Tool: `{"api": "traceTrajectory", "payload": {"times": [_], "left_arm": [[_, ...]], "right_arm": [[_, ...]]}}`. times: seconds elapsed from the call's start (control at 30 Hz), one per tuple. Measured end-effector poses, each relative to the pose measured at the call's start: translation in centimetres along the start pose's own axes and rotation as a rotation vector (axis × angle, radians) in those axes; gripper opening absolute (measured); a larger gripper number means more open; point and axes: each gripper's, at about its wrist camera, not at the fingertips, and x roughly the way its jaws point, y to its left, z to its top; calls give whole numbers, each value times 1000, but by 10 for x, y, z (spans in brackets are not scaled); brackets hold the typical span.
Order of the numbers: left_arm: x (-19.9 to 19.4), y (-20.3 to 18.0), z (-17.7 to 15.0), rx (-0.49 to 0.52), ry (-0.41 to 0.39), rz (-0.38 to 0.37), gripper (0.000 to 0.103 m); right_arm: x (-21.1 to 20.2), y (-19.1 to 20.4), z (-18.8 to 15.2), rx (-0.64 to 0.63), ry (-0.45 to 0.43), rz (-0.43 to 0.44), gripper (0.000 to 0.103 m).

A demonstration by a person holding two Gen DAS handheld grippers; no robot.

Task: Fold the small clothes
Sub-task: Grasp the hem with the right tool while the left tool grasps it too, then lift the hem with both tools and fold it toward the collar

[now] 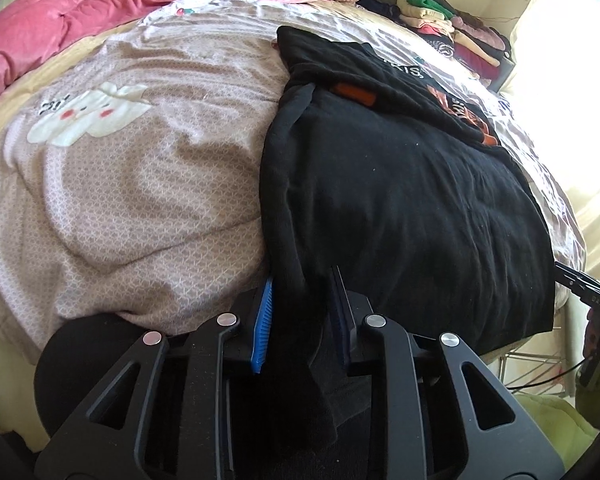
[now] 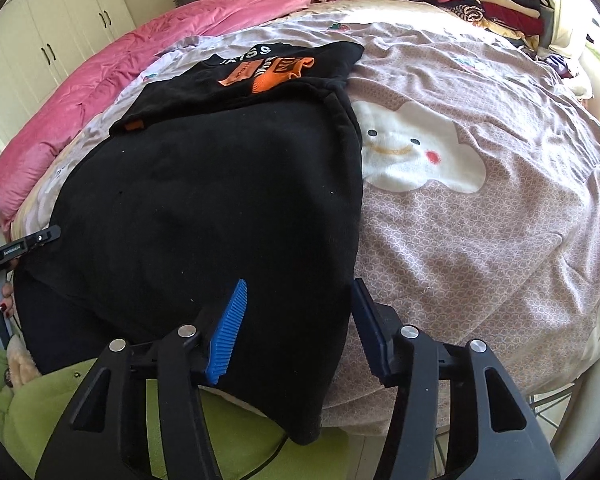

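The black garment [image 1: 400, 200] lies flat on the bed [image 1: 140, 200], its long axis running from the lower edge of both frames up toward the orange print [image 2: 268, 70] at the far end. Its two near corners sit at the tongs: the left tongs [image 1: 304, 320] are narrowed onto the left hem corner, while the right tongs [image 2: 296, 328] stand half open, straddling the right corner without pinching it. It is dark, soft knit, lightly rumpled, its bottom edge drooping off the bed.

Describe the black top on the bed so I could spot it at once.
Find the bed with its pink-beige cover. The black top lies spread at the near edge, hem hanging over. Only it has orange patches and white lettering.
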Motion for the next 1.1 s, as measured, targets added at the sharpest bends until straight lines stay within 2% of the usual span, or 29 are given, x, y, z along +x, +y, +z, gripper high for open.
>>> {"api": "traceTrajectory", "payload": {"times": [0.27, 0.47, 0.53, 0.57, 0.63, 0.67, 0.87, 1.1], "left_arm": [[4, 8, -1, -30, 12, -7, 19], [8, 7, -2, -26, 12, 2, 19], [7, 7, -1, -31, 9, 4, 18], [7, 6, -2, -32, 5, 2, 12], [6, 5, -1, -38, -3, 5, 9], [5, 4, -1, -39, -8, 7, 7], [-19, -5, 10, -12, -91, 28, 4], [-36, -20, 30, 10, -154, 11, 4]], "right_arm": [[13, -12, -2, 28, 15, 14, 49], [14, -13, 3, 31, -1, 33, 38], [13, -14, 5, 38, -10, 47, 29], [12, -14, 5, 38, -15, 60, 22], [9, -12, 6, 31, -28, 66, 11], [7, -12, 6, 28, -35, 67, 9], [-6, -11, 14, 27, -86, 100, 7], [-26, -9, 34, 21, -186, 139, 7]]}}
